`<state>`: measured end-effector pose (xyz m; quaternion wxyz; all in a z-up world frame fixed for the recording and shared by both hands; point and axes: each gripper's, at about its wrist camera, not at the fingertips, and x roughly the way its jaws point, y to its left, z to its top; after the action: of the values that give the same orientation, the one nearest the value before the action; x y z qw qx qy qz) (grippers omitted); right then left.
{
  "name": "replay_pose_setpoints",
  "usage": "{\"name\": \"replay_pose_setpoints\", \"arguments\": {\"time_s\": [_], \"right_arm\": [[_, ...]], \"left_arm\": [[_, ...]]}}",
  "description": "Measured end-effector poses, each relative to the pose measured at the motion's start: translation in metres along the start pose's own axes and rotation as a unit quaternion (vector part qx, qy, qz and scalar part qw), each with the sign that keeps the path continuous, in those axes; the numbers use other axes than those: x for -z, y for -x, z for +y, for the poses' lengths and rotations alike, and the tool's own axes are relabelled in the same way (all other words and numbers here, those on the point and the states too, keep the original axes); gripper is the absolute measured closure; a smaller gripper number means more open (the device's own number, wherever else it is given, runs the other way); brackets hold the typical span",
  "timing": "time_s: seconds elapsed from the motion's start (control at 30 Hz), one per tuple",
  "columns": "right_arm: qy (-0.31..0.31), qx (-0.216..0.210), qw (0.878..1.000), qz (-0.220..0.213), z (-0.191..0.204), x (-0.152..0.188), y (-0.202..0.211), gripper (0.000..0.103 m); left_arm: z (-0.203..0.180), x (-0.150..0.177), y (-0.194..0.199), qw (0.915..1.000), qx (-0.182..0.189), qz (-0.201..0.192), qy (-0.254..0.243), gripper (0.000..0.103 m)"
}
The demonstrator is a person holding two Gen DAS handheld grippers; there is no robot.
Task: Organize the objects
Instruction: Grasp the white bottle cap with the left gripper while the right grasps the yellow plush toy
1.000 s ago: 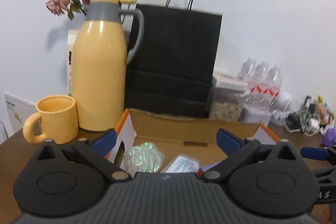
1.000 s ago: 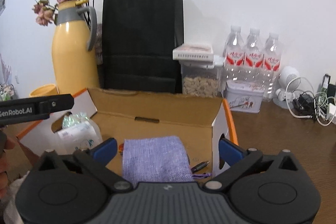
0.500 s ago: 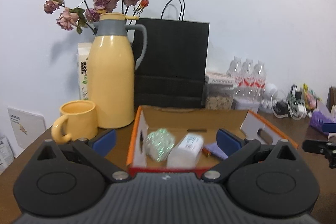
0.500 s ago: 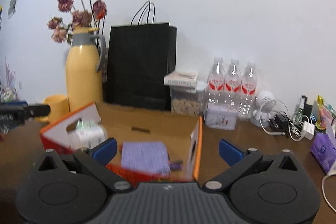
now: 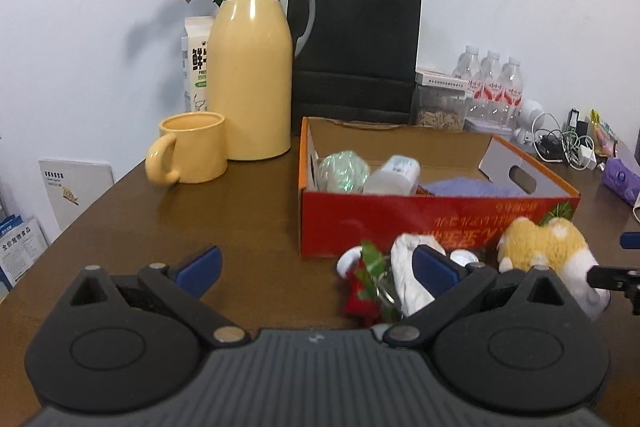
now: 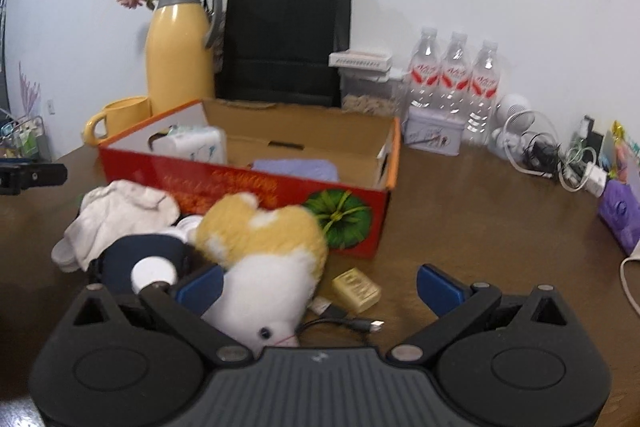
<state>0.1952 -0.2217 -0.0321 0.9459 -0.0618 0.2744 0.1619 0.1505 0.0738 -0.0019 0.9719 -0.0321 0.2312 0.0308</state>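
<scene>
Currently we hold both tools wide open, gripping nothing: left tool (image 5: pixel 316 267), right tool (image 6: pixel 320 285). Plush toy (image 6: pixel 264 247) lies on the surface (image 6: pixel 480 219) touching the red box (image 6: pixel 248 183).

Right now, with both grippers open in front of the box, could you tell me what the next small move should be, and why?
Probably ease the right gripper left and forward over the plush toy and close on it. Its jaws are open and empty, the toy lies partly between them outside the red box, and the box has spare room.
</scene>
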Motion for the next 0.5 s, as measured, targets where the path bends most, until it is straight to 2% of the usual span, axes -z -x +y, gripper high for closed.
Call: {"name": "replay_pose_setpoints", "arguments": {"time_s": [0.1, 0.17, 0.23, 0.4, 0.5], "right_arm": [[-0.003, -0.003, 1.0, 0.004, 0.01, -0.001, -0.007, 0.0], [-0.01, 0.006, 1.0, -0.003, 0.016, -0.002, -0.011, 0.004], [-0.022, 0.014, 1.0, -0.001, 0.018, -0.003, -0.017, 0.016], [-0.044, 0.022, 0.999, 0.011, 0.021, 0.0, -0.029, 0.036], [-0.04, 0.013, 0.999, 0.015, 0.024, 0.004, -0.033, 0.042]], "left_arm": [[-0.001, 0.004, 0.005, 1.0, 0.0, 0.007, -0.002, 0.0], [-0.001, 0.007, 0.006, 0.9999, -0.001, 0.011, -0.003, 0.0], [-0.002, 0.01, 0.008, 0.9999, 0.0, 0.014, 0.001, 0.0], [-0.004, 0.012, 0.012, 0.9998, 0.003, 0.017, 0.006, 0.0], [-0.005, 0.014, 0.013, 0.9998, 0.003, 0.019, 0.005, 0.0]]}}
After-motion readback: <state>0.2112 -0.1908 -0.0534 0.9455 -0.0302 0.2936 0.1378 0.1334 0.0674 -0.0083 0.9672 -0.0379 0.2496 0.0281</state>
